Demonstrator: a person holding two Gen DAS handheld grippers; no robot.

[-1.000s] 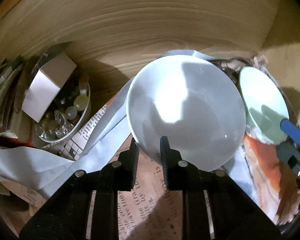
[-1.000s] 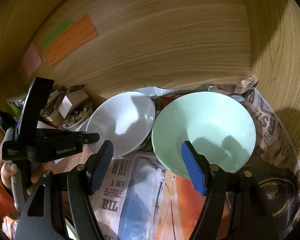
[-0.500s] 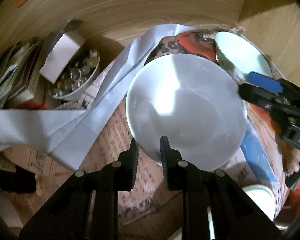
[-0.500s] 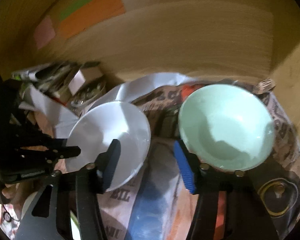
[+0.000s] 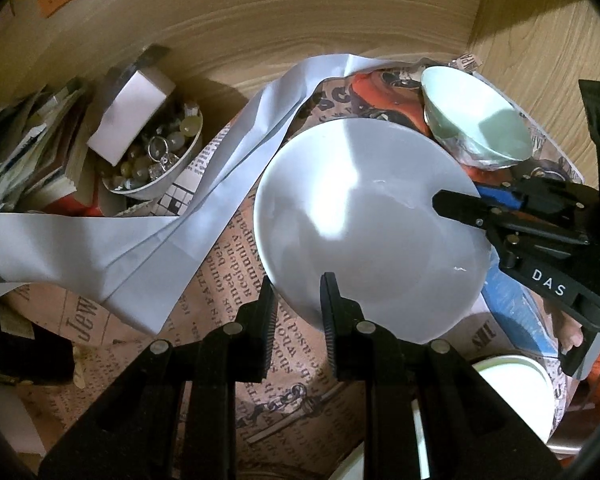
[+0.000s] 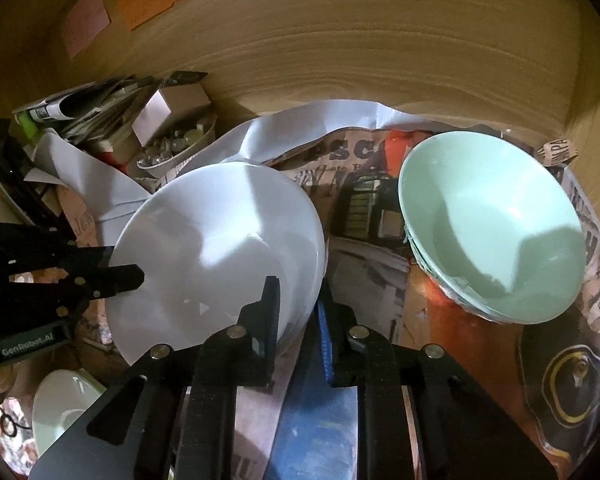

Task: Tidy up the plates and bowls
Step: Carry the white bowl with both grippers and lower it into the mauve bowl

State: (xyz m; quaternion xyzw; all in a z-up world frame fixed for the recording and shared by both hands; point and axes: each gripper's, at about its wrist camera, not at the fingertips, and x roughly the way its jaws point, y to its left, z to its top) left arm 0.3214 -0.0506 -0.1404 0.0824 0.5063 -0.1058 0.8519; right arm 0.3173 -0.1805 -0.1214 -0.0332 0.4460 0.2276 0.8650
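Note:
A white bowl is held tilted above the newspaper-lined shelf. My left gripper is shut on its near rim. My right gripper is shut on the opposite rim of the same white bowl; in the left wrist view it reaches in from the right. A stack of mint green bowls sits on the shelf at the right, near the back corner; it also shows in the left wrist view.
A small dish of beads with a pale box stands at the back left, next to stacked papers. White paper strips lie across the newspaper. Another pale bowl sits below at the front left. Wooden walls close the back and right.
My right gripper moved left from the mint bowls and closed on the white bowl's rim. The white bowl stays in my left gripper, drawn back from the shelf wall.

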